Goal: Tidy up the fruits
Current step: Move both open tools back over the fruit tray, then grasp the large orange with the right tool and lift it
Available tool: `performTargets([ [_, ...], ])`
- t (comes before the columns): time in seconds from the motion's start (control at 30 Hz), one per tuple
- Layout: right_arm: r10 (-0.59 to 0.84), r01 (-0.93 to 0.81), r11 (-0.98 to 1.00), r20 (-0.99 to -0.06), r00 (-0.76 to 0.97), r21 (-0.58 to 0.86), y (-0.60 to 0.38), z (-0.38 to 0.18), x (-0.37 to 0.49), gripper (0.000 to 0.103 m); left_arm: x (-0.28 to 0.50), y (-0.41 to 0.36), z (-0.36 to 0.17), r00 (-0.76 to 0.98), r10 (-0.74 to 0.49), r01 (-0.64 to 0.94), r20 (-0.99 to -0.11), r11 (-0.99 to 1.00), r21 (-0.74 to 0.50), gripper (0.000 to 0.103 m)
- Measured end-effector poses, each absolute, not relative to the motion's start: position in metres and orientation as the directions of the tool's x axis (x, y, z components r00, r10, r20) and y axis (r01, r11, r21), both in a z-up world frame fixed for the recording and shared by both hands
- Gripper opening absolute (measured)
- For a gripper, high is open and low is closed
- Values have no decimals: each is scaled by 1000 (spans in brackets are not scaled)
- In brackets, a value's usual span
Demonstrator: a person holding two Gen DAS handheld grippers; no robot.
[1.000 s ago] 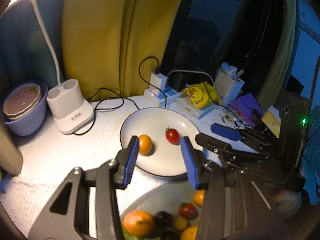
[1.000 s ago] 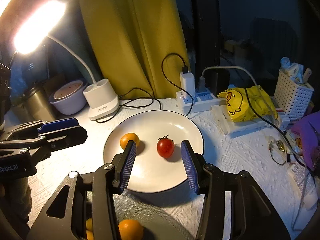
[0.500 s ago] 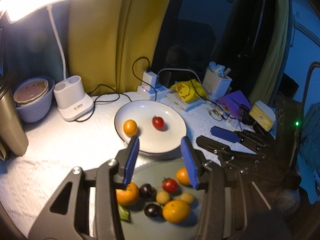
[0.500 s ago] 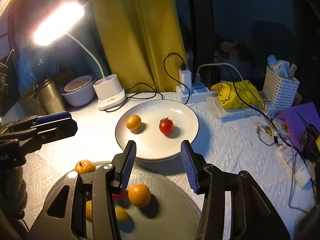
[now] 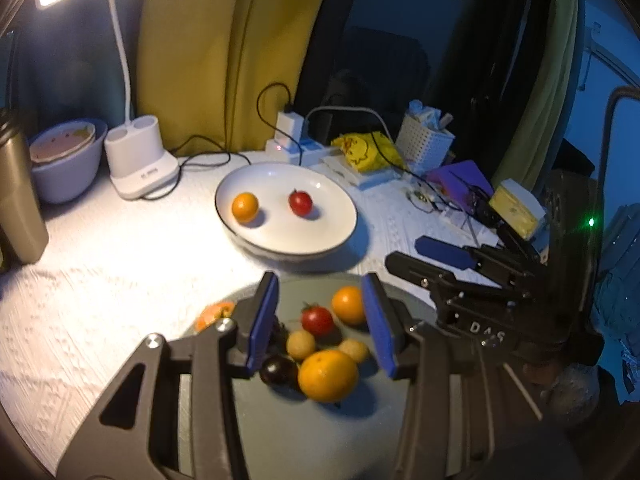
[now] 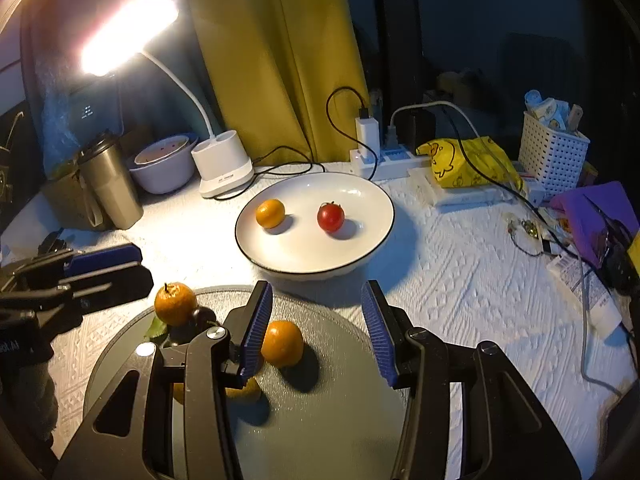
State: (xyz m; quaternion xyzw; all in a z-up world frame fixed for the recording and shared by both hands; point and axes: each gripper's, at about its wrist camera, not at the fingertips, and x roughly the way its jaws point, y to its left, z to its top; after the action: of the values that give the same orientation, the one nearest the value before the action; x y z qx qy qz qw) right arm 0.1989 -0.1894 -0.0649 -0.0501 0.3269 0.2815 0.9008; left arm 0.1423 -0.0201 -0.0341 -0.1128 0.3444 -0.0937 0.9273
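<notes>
Both my claws hang spread wide and hold nothing: the left claw (image 5: 324, 328) over the heap of fruit on the grey tray (image 5: 320, 432), the right claw (image 6: 316, 330) above the same tray with an orange (image 6: 281, 343) just beside its left pad. On the white plate (image 5: 328, 236) beyond the tray an orange (image 5: 245, 207) and a red tomato (image 5: 300, 203) already sit well apart. I judge I am between picks, choosing the next fruit. The small tomato (image 5: 317, 319) lies between my left pads; next I should lower around it, close gently, and carry it to the plate without nudging the round neighbours.
</notes>
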Motion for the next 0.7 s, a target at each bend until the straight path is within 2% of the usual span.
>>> performTargets([
  [0.5, 452, -518, 849, -652, 609, 105, -202, -89, 180, 49, 130, -37, -73, 684, -284, 97, -672, 948, -302, 45],
  [0.7, 448, -514, 851, -663, 600, 109, -202, -94, 179, 49, 131, -43, -83, 666, -252, 88, -702, 961, -261, 45],
])
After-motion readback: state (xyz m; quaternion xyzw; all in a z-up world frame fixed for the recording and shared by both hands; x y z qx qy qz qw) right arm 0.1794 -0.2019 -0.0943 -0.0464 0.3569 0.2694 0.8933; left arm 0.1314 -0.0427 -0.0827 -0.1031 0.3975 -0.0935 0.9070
